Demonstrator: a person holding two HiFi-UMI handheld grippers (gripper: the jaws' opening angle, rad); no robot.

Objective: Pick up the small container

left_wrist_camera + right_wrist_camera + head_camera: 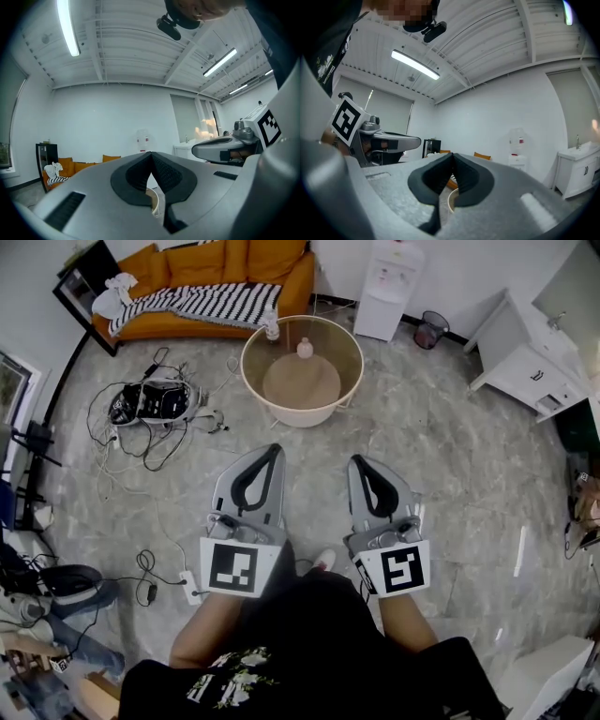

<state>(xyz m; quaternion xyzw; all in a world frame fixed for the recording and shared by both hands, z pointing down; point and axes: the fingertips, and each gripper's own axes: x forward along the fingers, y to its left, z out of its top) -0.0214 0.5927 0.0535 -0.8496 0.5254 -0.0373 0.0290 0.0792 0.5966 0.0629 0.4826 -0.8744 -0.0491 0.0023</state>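
Plainly both the left gripper [274, 448] and the right gripper [357, 461] are pinched shut on nothing, well short of the container [305, 348] on the round table [243, 367] (probably light, stiff, rather slick), best gripped across its body.

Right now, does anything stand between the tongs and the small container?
Nothing visible does. Only bare floor and the near table rim lie between the left tongs, the right tongs and the small container. The bottle stands aside.
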